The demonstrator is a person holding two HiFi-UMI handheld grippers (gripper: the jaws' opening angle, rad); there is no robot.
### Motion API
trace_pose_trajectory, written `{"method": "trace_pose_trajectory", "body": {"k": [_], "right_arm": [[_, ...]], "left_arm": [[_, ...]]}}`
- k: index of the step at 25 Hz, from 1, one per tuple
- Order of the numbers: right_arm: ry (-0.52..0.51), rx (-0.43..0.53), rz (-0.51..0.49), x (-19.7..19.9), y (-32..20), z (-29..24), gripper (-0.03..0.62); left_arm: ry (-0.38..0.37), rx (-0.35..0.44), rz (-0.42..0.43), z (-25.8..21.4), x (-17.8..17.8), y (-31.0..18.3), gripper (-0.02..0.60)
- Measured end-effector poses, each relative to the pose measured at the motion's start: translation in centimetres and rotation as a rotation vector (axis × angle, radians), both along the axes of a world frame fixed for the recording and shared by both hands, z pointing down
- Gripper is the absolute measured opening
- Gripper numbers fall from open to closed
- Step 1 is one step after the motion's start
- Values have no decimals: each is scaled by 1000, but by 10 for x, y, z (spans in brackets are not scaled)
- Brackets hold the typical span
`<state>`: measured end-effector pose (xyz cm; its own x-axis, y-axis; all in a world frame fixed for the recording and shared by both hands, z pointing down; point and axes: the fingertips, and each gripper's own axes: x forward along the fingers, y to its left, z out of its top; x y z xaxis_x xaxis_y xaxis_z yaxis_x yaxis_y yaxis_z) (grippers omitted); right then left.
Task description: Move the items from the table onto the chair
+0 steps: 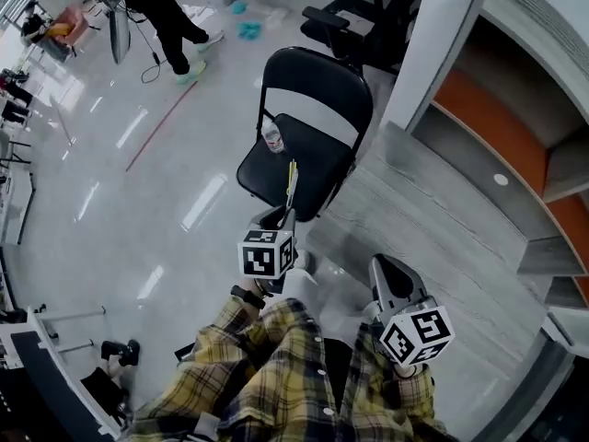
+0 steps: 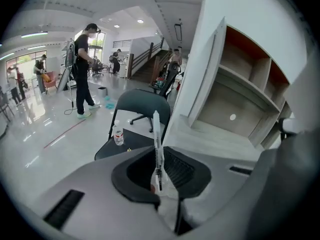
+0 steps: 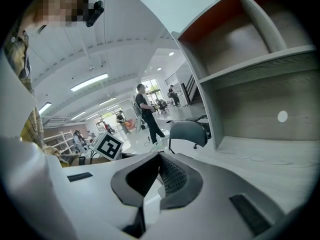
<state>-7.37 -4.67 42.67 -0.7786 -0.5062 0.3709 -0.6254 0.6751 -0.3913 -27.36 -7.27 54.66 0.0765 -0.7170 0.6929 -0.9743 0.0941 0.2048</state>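
Observation:
A black folding chair (image 1: 317, 141) stands on the glossy floor ahead of me, also in the left gripper view (image 2: 142, 104) and the right gripper view (image 3: 187, 130). A small clear bottle (image 1: 272, 137) (image 2: 118, 134) stands upright on its seat at the left edge. My left gripper (image 1: 287, 215) (image 2: 159, 153) is shut on a thin pen-like stick in a clear wrapper (image 1: 291, 182) (image 2: 156, 129). The stick points up out of the jaws towards the chair. My right gripper (image 1: 386, 267) (image 3: 160, 158) hangs lower right with its jaws together. Nothing sticks out of it.
A grey wood-grain platform (image 1: 433, 201) and shelving with orange backs (image 1: 502, 127) run along the right, beside a white column (image 1: 433, 44). A black office chair (image 1: 368, 12) stands behind the folding chair. A person in black (image 1: 166, 17) walks at the far left.

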Motion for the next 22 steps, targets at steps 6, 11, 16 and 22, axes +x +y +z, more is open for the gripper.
{"method": "trace_pose_trajectory", "body": {"k": [6, 11, 16, 22], "right_arm": [[50, -56, 64, -76, -24, 28, 18], [94, -108, 116, -123, -51, 58, 18], [97, -176, 114, -158, -66, 90, 18], [100, -203, 21, -191, -99, 146, 18]], "left_arm": [[23, -88, 56, 56, -83, -39, 54], [42, -193, 106, 125, -126, -65, 54], [51, -280, 113, 204, -146, -80, 54], [79, -353, 38, 306, -157, -111, 54]]}}
